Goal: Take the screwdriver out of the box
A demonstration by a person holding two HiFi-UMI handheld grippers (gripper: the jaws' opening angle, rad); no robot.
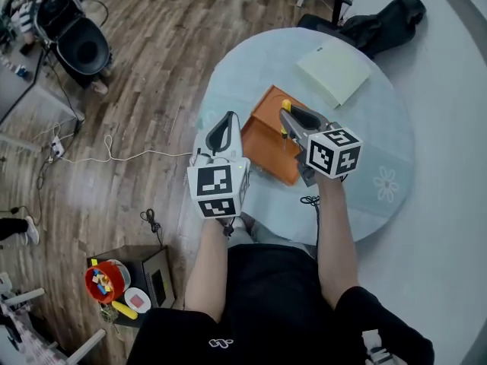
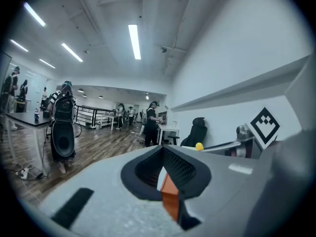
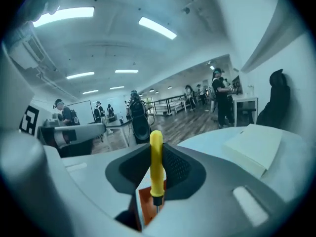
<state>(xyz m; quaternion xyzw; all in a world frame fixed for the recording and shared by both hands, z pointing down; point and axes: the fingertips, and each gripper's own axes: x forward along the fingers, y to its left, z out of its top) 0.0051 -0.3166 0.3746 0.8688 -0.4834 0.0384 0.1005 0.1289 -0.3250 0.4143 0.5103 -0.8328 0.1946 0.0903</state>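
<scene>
A screwdriver (image 3: 156, 164) is gripped by its yellow handle between the fingers (image 3: 183, 168) of the right gripper (image 3: 156, 154), which are closed on it partway. The tool is held upright, with the handle end at 12 o'clock and the thin shaft at 6 o'clock. In the head view it is seen over the orange box (image 1: 268, 133), which lies near the middle of the round, pale blue table (image 1: 380, 139). Whether the tip is clear of the box cannot be told. In the right gripper view, a corner of the box is seen below the shaft. The left gripper (image 1: 228, 119) is held at the box's 8 o'clock, near its edge and apart from the right gripper. Its fingers (image 2: 185, 169) are drawn narrow, their tips together, and nothing is held between them. Only a sliver of the box is seen through the hollow under the tips. A pale pad (image 1: 333, 73) is laid flat on the table at the box's 1 o'clock, well apart from it. A black bag (image 1: 384, 20) is slumped at the table's 1 o'clock rim. A wooden floor (image 1: 152, 74) is seen around the table at 9 o'clock. A black stand (image 1: 80, 48) is placed on it at 10 o'clock, and a white cable (image 1: 114, 157) is trailed across the boards.
</scene>
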